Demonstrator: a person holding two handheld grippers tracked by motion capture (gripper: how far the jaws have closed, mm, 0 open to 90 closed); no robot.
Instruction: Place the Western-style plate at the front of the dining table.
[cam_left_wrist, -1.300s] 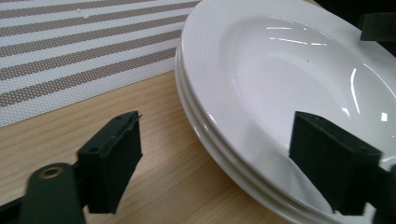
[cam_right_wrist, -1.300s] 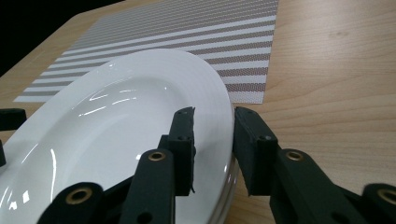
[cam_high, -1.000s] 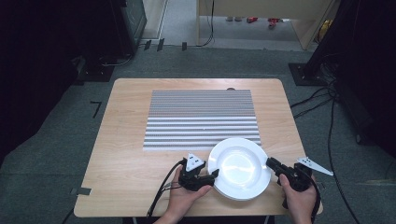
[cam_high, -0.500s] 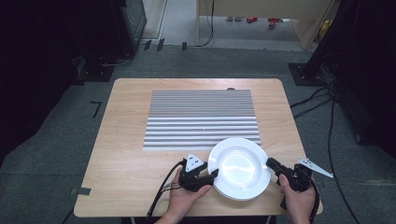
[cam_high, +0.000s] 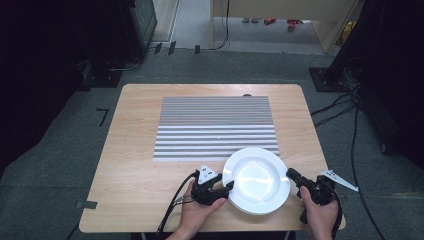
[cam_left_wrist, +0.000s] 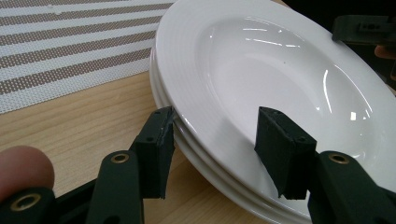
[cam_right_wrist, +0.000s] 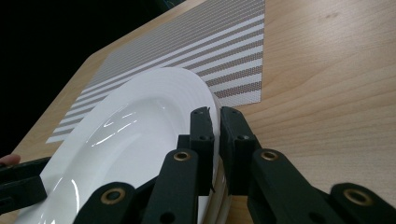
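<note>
A stack of white deep plates (cam_high: 256, 180) lies near the table's front edge, its far rim over the striped placemat (cam_high: 216, 125). My left gripper (cam_high: 229, 187) straddles the stack's left rim (cam_left_wrist: 187, 126). One pad (cam_left_wrist: 159, 140) lies against the outer edge and the other pad (cam_left_wrist: 280, 154) rests on the top plate's inner slope; its jaws closed a little within the last second. My right gripper (cam_high: 291, 173) has just closed on the top plate's right rim (cam_right_wrist: 205, 98), which sits pinched between the two narrow-set jaws (cam_right_wrist: 217, 121).
The wooden table (cam_high: 135, 150) has bare room left of the plates and past the placemat. Dark equipment and cables (cam_high: 345, 105) stand on the floor around it. The right gripper's grey plate (cam_high: 340, 179) juts past the table's right edge.
The plates and both hands stay where they were. No jaw motion can be made out in the high view.
</note>
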